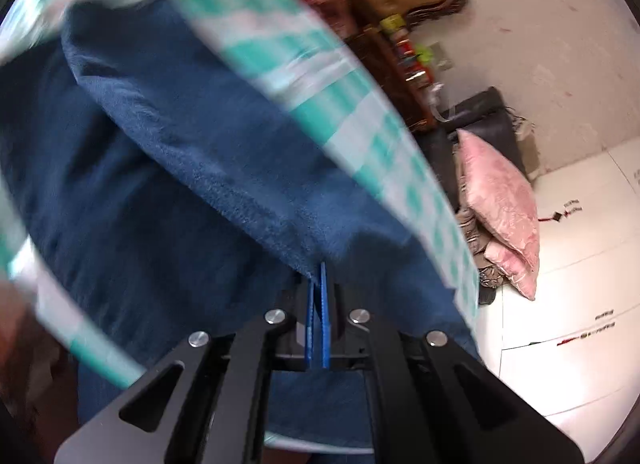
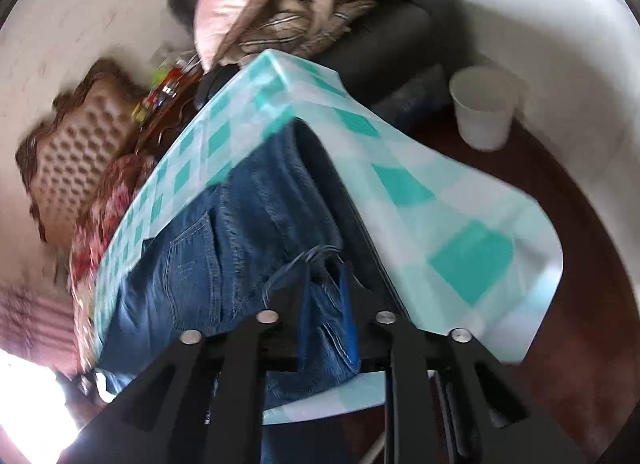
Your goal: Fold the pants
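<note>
My left gripper (image 1: 319, 276) and right gripper (image 2: 326, 264) both clamp the blue jeans (image 2: 240, 224) over the checked table (image 2: 440, 204). I should carry both edges level, keeping the denim taut.

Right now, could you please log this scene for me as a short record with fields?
garment: blue jeans, lying on the table
surface: table under a teal-and-white checked cloth
left gripper: shut on jeans fabric, blue fingers together
right gripper: shut on a fold of jeans, fabric bunched between its blue fingers
nearby: white cup on the dark floor beyond the table corner; pink pillow against a dark sofa
image quality: motion blur in both views
</note>
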`<state>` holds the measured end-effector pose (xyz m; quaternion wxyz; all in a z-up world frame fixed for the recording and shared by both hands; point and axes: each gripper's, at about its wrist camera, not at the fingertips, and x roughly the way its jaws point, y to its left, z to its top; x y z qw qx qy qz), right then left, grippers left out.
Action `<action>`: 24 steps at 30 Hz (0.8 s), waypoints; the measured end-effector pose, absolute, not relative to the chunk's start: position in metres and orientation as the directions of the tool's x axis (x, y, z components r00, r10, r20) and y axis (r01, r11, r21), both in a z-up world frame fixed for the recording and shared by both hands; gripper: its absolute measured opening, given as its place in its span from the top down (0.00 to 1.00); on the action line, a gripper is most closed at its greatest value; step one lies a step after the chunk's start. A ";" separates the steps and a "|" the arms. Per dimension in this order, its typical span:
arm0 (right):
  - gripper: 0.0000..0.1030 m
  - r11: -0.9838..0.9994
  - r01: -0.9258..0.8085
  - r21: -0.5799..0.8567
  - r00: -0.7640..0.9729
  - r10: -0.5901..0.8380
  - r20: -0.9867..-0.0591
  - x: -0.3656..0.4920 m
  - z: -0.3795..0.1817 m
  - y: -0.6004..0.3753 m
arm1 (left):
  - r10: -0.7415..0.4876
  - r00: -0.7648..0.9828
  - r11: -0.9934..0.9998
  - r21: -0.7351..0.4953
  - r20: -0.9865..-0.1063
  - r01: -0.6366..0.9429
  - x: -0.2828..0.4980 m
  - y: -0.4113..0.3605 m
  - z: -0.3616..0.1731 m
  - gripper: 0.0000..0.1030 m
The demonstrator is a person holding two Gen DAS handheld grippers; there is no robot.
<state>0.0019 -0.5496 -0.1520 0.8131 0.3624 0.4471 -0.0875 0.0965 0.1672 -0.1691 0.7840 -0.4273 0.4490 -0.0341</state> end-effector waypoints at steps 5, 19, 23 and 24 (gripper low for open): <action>0.50 0.600 0.535 0.595 0.628 0.188 -0.755 -0.033 -0.157 -0.551 | -0.452 0.598 0.613 -0.718 -0.662 -0.331 0.085 0.173 -0.185 0.98; 0.57 0.543 0.550 0.634 0.621 0.241 -0.746 -0.004 -0.178 -0.499 | -0.472 0.600 0.607 -0.731 -0.646 -0.311 0.095 0.174 -0.190 0.98; 0.97 0.599 0.545 0.588 0.625 0.177 -0.760 0.002 -0.161 -0.489 | -0.458 0.606 0.627 -0.720 -0.650 -0.298 0.094 0.173 -0.177 0.98; 0.98 0.607 0.530 0.593 0.643 0.169 -0.747 -0.003 -0.153 -0.489 | -0.451 0.618 0.634 -0.719 -0.644 -0.286 0.088 0.172 -0.167 0.98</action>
